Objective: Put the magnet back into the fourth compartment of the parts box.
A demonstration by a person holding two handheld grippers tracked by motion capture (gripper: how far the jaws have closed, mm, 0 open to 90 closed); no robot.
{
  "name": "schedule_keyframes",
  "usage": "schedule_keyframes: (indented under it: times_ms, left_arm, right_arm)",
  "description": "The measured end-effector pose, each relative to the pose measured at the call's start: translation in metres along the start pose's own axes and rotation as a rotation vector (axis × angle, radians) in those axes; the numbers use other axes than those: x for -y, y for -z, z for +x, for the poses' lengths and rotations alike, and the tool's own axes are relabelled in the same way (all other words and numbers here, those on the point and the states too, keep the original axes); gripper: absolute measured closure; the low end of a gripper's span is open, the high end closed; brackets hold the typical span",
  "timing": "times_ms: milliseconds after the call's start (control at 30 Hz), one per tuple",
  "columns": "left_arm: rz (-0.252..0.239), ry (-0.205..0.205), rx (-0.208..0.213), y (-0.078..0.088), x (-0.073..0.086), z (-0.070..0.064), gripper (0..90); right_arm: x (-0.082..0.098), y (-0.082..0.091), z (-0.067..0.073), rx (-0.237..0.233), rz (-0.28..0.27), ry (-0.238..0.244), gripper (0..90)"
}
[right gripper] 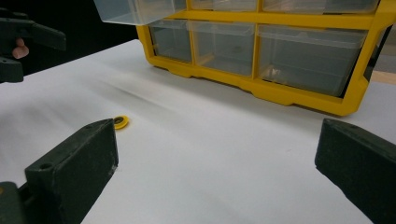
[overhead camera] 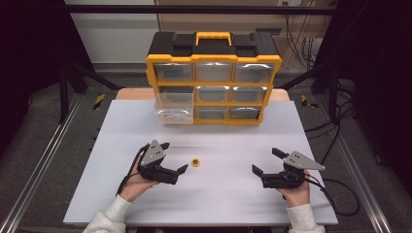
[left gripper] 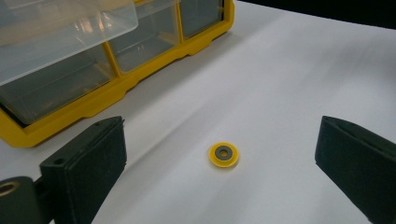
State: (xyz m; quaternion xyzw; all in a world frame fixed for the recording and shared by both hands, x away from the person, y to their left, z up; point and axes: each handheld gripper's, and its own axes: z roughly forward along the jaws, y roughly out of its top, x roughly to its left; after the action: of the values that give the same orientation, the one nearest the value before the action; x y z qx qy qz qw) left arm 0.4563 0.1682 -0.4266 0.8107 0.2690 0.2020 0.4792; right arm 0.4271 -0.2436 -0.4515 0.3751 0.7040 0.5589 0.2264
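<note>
A small yellow disc with a dark centre [overhead camera: 195, 162] lies flat on the white tabletop [overhead camera: 218, 204]. My left gripper [overhead camera: 174, 156] is open just left of it, jaws pointing right toward the disc. In the left gripper view the disc [left gripper: 223, 154] sits on the table ahead, between the two spread jaws and touching neither. My right gripper [overhead camera: 266, 160] is open at the right, holding nothing, jaws pointing left. From the right gripper view the disc [right gripper: 121, 122] lies off beyond the left jaw.
A yellow and black drawer organizer [overhead camera: 214, 82] with clear drawers stands at the table's far edge. Its lower-left clear drawer [overhead camera: 174, 109] is pulled out over the table. Metal frame rails and cables run along both sides of the table.
</note>
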Motion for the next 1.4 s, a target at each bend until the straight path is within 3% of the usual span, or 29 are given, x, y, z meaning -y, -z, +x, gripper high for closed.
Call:
schedule_keyframes:
  times_ms: [267, 500, 733, 800, 867, 1067, 1400]
  left_arm:
    - [0.028, 0.006, 0.017, -0.014, -0.01, -0.002, 3.0]
    - [0.05, 0.023, -0.002, -0.03, -0.015, -0.002, 4.2]
    - [0.103, 0.024, -0.009, -0.05, -0.013, -0.005, 5.5]
    - [0.12, -0.006, -0.01, -0.056, -0.012, -0.003, 5.7]
    - [0.144, -0.012, -0.014, -0.061, -0.01, -0.003, 6.4]
    - [0.203, 0.054, -0.007, -0.075, -0.003, -0.006, 9.5]
    - [0.27, 0.07, -0.015, -0.087, 0.006, -0.007, 17.7]
  right_arm:
    - [0.001, -0.001, 0.0, 0.0, 0.004, 0.003, 0.0]
    - [0.002, -0.001, 0.0, -0.004, 0.003, -0.001, 0.0]
    - [0.003, -0.002, 0.001, -0.005, 0.009, 0.002, 0.0]
    - [0.002, -0.001, 0.0, -0.004, 0.005, 0.001, 0.0]
    - [0.002, -0.001, 0.0, -0.003, 0.002, 0.001, 0.0]
    - [0.002, -0.001, 0.0, -0.004, 0.003, 0.002, 0.0]
    - [0.002, -0.001, 0.0, -0.005, 0.006, 0.0, 0.0]
